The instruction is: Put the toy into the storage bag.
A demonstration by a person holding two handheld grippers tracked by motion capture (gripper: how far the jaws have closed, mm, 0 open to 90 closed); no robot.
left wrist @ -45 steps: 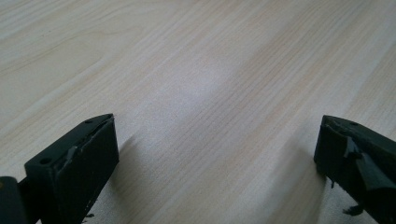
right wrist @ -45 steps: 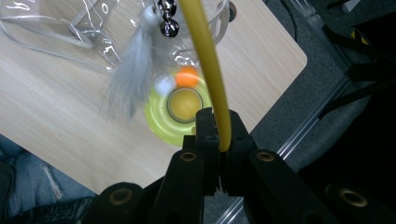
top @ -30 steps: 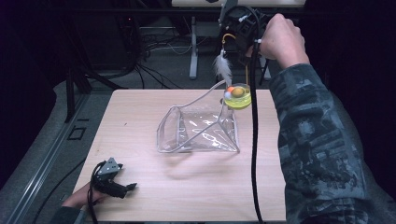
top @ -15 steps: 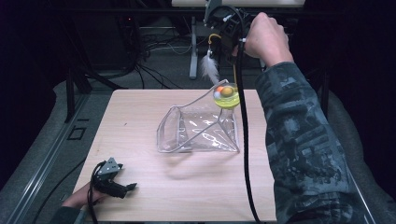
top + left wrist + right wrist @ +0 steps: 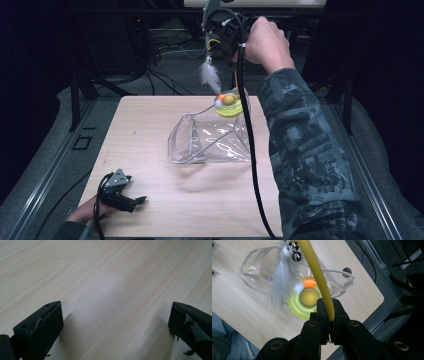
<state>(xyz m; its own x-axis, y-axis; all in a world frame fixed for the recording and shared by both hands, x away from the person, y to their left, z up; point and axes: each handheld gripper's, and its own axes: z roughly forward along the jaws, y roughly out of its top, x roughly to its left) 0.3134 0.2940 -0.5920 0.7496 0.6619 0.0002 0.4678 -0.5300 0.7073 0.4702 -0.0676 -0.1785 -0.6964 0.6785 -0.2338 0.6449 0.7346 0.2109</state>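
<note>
The tabletop (image 5: 150,130) is pale wood with fine straight grain. On it lies a clear, glossy bag (image 5: 210,142). At the bag's far edge sits a yellow-green ring (image 5: 298,306) with an amber centre and an orange ball (image 5: 310,283). Above the bag hang a white feather (image 5: 279,277) and a yellow rod (image 5: 317,270). Both tools are black. The sleeve (image 5: 305,165) is grey camouflage.

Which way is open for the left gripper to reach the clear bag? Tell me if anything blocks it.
Probably yes: bare table lies between the left gripper and the clear bag, and its jaws stand open, holding nothing.
</note>
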